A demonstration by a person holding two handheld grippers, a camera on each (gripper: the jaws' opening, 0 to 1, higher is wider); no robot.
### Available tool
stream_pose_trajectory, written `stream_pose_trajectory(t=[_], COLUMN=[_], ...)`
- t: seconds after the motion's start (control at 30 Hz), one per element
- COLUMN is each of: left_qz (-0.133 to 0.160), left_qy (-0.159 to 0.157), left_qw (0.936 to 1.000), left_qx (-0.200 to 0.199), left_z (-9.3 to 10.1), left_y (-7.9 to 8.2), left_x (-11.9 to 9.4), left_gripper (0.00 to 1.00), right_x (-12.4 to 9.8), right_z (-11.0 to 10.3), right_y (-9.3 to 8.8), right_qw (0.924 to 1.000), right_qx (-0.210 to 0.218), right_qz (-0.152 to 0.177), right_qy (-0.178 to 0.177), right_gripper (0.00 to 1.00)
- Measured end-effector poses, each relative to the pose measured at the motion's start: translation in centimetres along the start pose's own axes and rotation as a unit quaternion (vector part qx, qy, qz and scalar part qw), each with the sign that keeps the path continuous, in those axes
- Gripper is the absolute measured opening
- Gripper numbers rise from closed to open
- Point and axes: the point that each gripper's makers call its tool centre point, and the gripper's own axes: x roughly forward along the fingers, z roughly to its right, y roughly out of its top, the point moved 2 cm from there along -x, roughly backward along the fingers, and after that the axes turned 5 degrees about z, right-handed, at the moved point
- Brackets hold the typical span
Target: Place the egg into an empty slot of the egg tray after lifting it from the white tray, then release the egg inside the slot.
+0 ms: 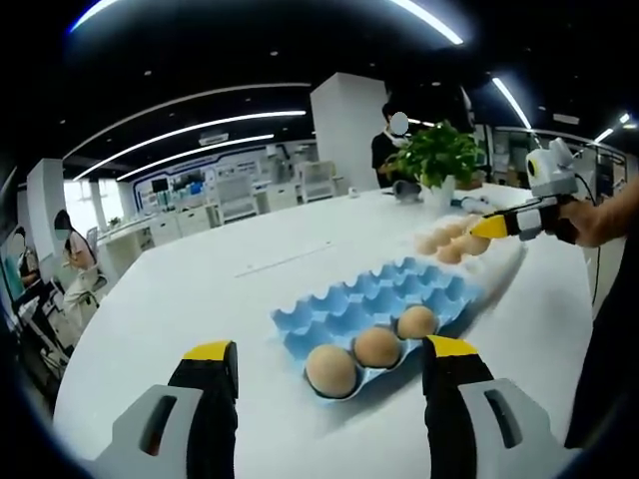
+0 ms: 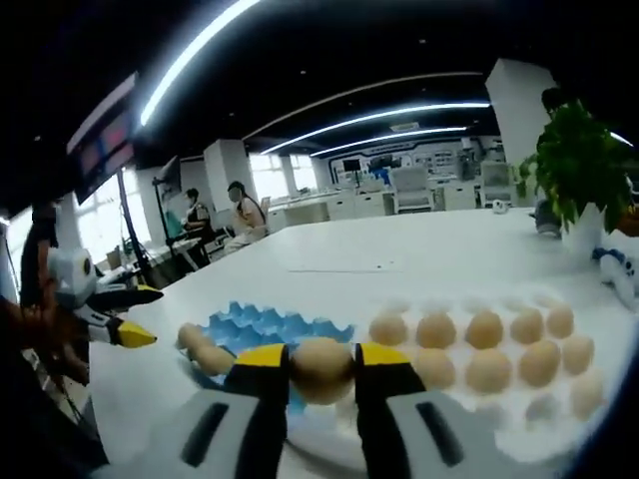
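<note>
A blue egg tray lies on the white table with three brown eggs in its near row. My left gripper hovers open just in front of it, nothing between its yellow-tipped jaws. Farther right, the right gripper hangs over the white tray's eggs. In the right gripper view my right gripper is shut on a brown egg, held above the white tray of several eggs. The blue egg tray lies to the left, with the left gripper beyond it.
A potted green plant stands at the table's far side, with a small object beside it. A person stands behind the plant; others sit at desks at the left. A hand and sleeve hold the right gripper. Bare white tabletop stretches left.
</note>
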Motion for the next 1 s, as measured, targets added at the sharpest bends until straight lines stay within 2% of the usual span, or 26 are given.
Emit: stream_pose_trajectory(t=[0.27,0.57,1.0], left_qz=[0.001,0.001,0.000], left_qy=[0.001,-0.001,-0.001], left_qw=[1.0000,1.0000,1.0000], left_qx=[-0.001,0.000,0.000], left_z=[0.0,0.0,-0.2], left_y=[0.0,0.0,0.0], left_x=[0.0,0.0,0.0], left_gripper=[0.76,0.76,0.76], right_x=[1.3,2.4,3.2], right_z=[-2.5,-4.3,-5.5], right_y=[-0.2,-0.8,-1.8], right_qw=[0.9992,0.9973,0.9952], right_qx=[-0.006,-0.018,-0.022], right_qz=[-0.008,-0.020,-0.033], right_qy=[0.038,0.069,0.090], right_gripper=[0.25,0.25,0.25])
